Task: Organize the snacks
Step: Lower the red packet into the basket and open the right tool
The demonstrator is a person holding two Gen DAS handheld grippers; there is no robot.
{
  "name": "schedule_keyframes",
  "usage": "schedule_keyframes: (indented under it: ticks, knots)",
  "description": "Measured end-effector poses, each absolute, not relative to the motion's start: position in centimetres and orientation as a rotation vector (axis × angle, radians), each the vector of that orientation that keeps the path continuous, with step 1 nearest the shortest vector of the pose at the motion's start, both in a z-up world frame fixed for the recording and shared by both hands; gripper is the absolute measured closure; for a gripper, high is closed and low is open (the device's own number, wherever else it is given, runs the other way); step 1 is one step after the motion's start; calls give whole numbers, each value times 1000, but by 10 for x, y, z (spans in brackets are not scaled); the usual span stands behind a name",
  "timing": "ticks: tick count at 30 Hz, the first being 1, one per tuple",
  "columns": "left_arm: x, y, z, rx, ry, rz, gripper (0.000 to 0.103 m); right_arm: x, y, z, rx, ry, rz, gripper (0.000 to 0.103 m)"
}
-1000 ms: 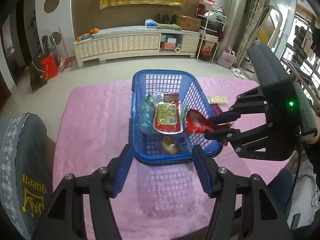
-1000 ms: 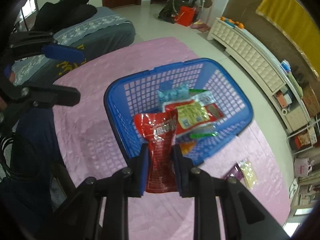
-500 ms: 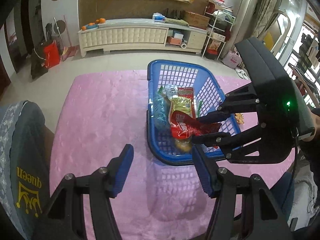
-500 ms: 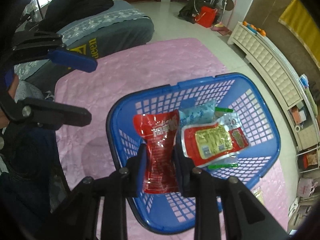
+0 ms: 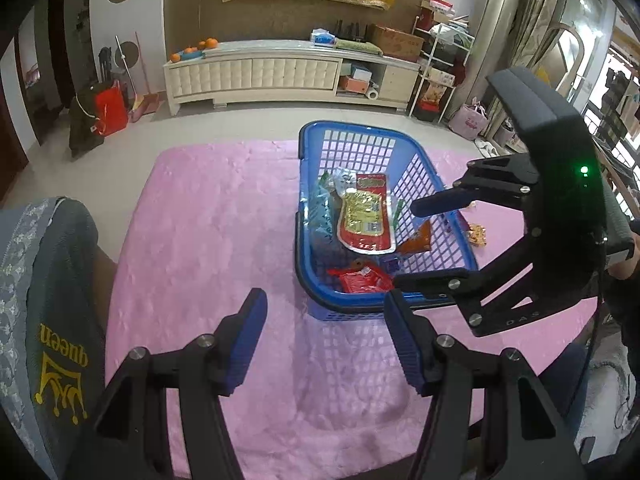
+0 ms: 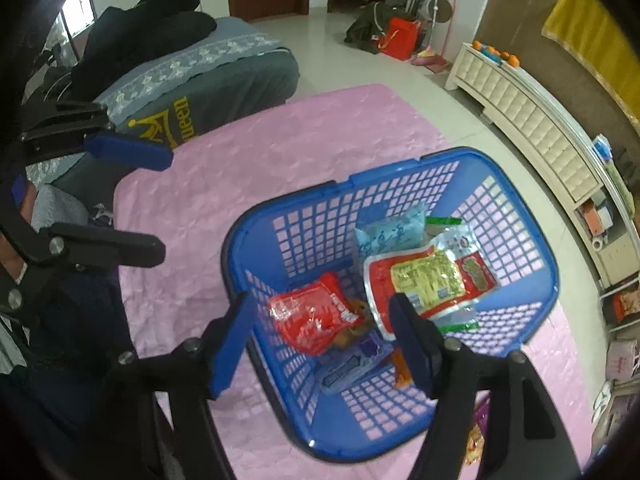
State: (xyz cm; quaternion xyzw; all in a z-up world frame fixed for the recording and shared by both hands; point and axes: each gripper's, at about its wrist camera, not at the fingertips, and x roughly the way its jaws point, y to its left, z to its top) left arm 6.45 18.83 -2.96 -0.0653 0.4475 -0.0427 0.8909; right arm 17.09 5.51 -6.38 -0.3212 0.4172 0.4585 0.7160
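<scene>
A blue plastic basket (image 5: pixel 316 304) (image 6: pixel 472 168) stands on the pink table cover and holds several snack packets. A red packet (image 6: pixel 310 318) (image 5: pixel 360 279) lies loose in its near end, beside a red-and-yellow packet (image 6: pixel 430 280) (image 5: pixel 365 216). My right gripper (image 6: pixel 320 340) is open and empty just above the basket, its fingers either side of the red packet; it also shows in the left wrist view (image 5: pixel 416 240). My left gripper (image 5: pixel 326 340) is open and empty over the cover, short of the basket's near rim.
Two loose snack packets lie on the pink cover (image 5: pixel 200 240) beyond the basket (image 5: pixel 476 234) (image 6: pixel 476 436). A grey "queen" cushion (image 5: pixel 48 300) sits at the left edge. A white cabinet (image 5: pixel 280 72) stands across the floor.
My right gripper moved over the basket, opened and let go of the red packet, which now lies in the basket. My left gripper stayed open and shifted left of the basket.
</scene>
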Motion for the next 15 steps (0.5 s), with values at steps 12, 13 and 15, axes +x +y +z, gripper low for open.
schedule_keyframes:
  ticks: [12,13,15]
  knots:
    - [45,137,12,-68,863,-130,39,139,-16,-16,-634,866,946,29]
    - [45,132,13,-62,859,-136,39,138,-23,-13,-628,861,941,29]
    - [46,116,19,-47,848,-156,38,136,-38,-6,-610,852,930,29]
